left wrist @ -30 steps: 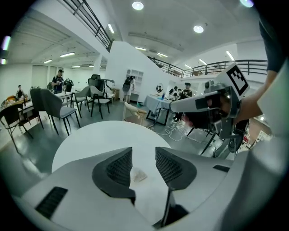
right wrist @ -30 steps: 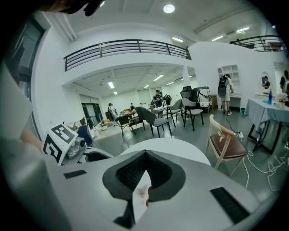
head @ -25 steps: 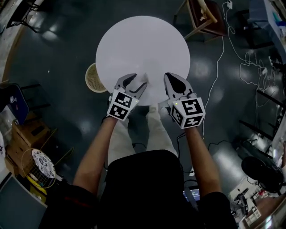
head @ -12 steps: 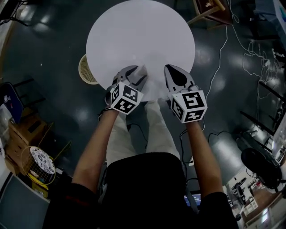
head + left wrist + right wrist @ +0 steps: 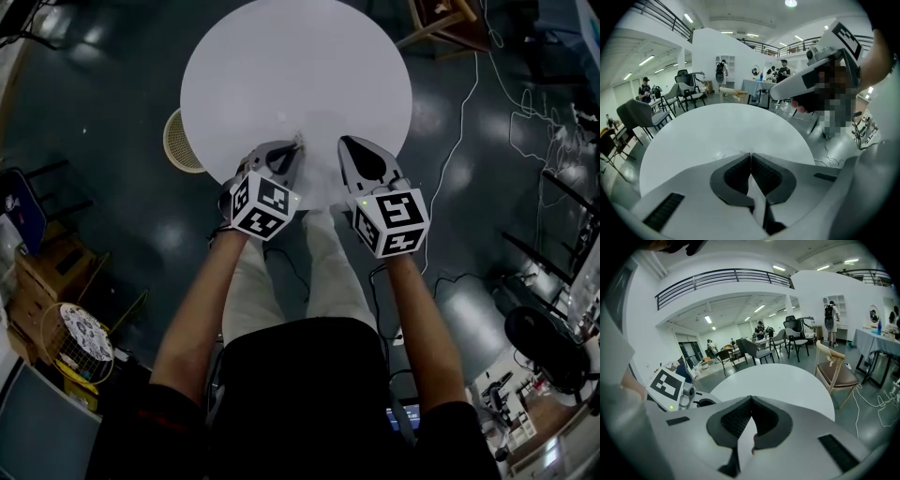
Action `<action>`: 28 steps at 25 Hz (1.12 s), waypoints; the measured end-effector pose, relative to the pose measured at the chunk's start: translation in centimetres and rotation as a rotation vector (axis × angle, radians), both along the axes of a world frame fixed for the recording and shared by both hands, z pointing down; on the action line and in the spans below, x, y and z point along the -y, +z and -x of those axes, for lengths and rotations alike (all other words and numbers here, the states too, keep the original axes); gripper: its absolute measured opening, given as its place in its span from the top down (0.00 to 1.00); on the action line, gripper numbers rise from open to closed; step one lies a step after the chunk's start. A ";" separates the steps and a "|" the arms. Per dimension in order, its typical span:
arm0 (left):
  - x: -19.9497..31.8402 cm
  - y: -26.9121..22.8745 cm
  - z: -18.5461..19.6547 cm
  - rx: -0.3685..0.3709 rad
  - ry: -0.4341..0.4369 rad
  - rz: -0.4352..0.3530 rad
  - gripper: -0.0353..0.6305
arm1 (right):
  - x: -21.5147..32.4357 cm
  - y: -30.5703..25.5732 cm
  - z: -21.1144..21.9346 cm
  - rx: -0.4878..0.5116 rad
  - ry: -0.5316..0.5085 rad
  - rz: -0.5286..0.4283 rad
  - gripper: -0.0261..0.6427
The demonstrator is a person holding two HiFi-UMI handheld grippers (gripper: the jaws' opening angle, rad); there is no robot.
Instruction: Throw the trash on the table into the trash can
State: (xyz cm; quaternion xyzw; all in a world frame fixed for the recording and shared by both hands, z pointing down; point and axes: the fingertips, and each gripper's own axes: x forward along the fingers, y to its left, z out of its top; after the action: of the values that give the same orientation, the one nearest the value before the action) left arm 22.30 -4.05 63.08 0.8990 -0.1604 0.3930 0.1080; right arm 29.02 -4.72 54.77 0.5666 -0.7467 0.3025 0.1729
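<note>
A round white table (image 5: 291,66) stands in front of me. My left gripper (image 5: 293,145) rests at its near edge, shut on a small white scrap of trash (image 5: 298,140) that sticks out past the tips. In the left gripper view the left gripper (image 5: 751,154) has its jaws together over the tabletop (image 5: 722,126), and only a thin pale edge of the scrap shows there. My right gripper (image 5: 345,142) hovers just right of it, shut with nothing in it; the right gripper (image 5: 751,398) shows the same. A woven trash can (image 5: 181,142) stands on the floor by the table's left edge.
A wooden chair (image 5: 439,19) stands beyond the table at the right, seen also as the chair (image 5: 836,371). White cables (image 5: 487,94) trail across the dark floor on the right. Cardboard boxes (image 5: 47,277) and a round wire frame (image 5: 82,345) are at the lower left.
The left gripper's jaws stood open around the white scrap and have since closed on it. The right gripper stays beside it, shut.
</note>
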 end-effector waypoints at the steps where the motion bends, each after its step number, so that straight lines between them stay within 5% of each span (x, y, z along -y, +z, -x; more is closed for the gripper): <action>1: 0.0 -0.3 0.2 -0.006 -0.005 0.000 0.92 | 0.0 -0.1 0.3 0.000 -0.002 -0.001 0.94; 14: 2.4 -5.8 7.1 -0.067 -0.156 -0.044 0.92 | 2.8 -3.6 7.9 0.020 -0.121 -0.042 0.94; 28: 3.7 -7.4 25.7 -0.068 -0.404 -0.079 0.92 | 5.0 -3.5 25.4 0.057 -0.312 -0.041 0.94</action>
State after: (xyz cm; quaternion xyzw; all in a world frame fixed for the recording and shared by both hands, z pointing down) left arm -3.35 -7.78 55.63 0.8648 -0.3488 0.3264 0.1547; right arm 3.64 -9.73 51.30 0.4384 -0.8362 0.2728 0.1849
